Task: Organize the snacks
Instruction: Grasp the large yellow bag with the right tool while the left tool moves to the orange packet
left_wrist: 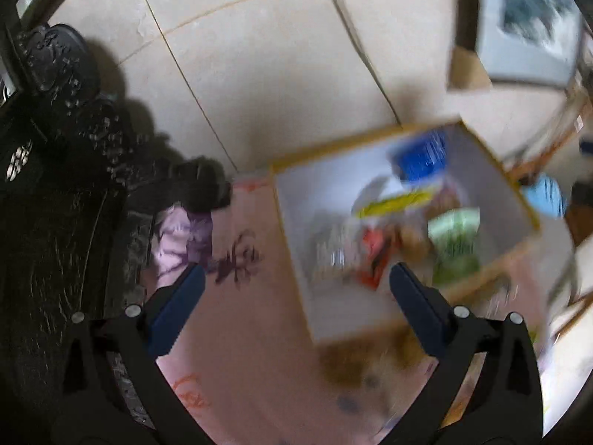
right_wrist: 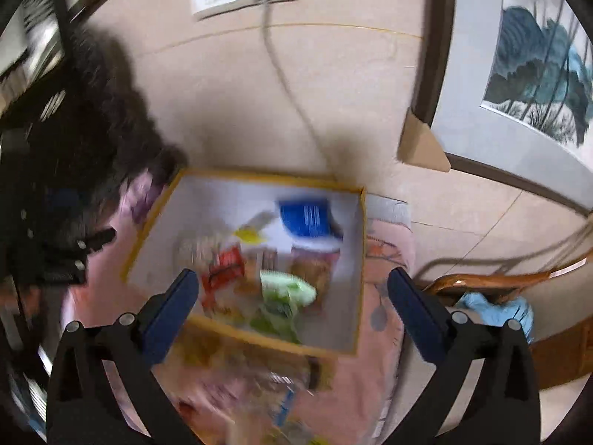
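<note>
Cloth point(right_wrist: 355, 382): pink, printed, under the box.
Box point(right_wrist: 361, 259): yellow-rimmed, white inside, holding snack packets.
Packets: blue point(right_wrist: 305, 218), green point(right_wrist: 285, 293), red point(right_wrist: 226, 263); writing too blurred to read.
Left gripper point(left_wrist: 296, 278): jaws wide apart, empty.
Right gripper point(right_wrist: 292, 282): jaws wide apart, empty.

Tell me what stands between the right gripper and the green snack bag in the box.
Nothing visible: the right gripper hangs open above the box, and the green snack bag lies uncovered on top, though the picture is blurred.
</note>
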A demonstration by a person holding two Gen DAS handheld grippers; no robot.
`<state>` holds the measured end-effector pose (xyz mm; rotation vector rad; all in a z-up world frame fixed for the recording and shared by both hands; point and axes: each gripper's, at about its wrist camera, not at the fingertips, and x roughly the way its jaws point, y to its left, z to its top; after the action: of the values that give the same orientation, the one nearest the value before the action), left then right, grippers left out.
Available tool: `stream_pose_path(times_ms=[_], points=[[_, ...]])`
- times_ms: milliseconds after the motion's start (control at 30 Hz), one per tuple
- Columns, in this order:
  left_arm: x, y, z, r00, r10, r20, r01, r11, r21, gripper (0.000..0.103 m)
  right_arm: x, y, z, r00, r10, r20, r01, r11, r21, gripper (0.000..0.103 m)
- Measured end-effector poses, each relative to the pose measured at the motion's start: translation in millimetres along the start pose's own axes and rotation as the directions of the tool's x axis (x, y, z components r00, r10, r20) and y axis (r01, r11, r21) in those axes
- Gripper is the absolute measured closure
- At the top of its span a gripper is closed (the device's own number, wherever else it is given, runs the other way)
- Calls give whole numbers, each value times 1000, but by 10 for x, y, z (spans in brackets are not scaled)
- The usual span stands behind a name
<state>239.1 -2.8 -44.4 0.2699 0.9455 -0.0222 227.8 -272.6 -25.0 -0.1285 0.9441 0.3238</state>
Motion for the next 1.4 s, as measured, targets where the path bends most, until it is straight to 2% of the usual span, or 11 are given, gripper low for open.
stream_pose_path(times_ms=[100, 300, 467, 567, 700, 933, 1000, 1067, 1133, 1233, 1400], points=[[-25, -28, -734, 999, 17, -29, -16, 1000, 24, 2, -12, 87, -693, 995, -90, -50, 89, 996, -19, 1], [22, -163, -2217, 974, 68, -215, -77, 996, -36, 2, -82, 122, -2039, 975, -126, -181, 168, 956, 239, 1], [6, -356, -2931, 938, -124, -324, 74, 984, -161, 2, -145, 197, -2612, 966, -119, -230, 192, 925, 327, 1], [-33, -469, -3060, 925, -158, -347, 108, 981, -160, 2, -196, 262, -2860, 976, -54, -212, 133, 915, 380, 1], [-188, -550, -3075, 945, -113, -306, 84, 991, -106, 2, -136, 274, -3097, 980, -51, -191, 132, 888, 440, 1], [-339, -588, -3006, 954, -195, -229, 157, 972, -174, 2, 87, 532, -3318, 993, -36, -111, 67, 956, 285, 1], [-306, -669, -2865, 956, -231, -183, 192, 959, -208, 2, 133, 650, -3336, 988, -86, -125, 114, 964, 238, 16], [-289, -739, -2727, 957, -256, -139, 223, 951, -214, 2, 82, 774, -3318, 987, -114, -113, 134, 973, 186, 51], [-267, -816, -2590, 961, -261, -87, 243, 954, -177, 2, 19, 776, -3314, 982, -116, -148, 150, 959, 242, 53], [-151, -966, -2431, 974, -218, -61, 216, 975, -46, 2, -201, 628, -3366, 994, 24, -107, 25, 898, 440, 53], [81, -1250, -2390, 974, -214, -71, 225, 946, 234, 2, -589, 531, -3311, 998, -36, -55, 57, 896, 440, 53]])
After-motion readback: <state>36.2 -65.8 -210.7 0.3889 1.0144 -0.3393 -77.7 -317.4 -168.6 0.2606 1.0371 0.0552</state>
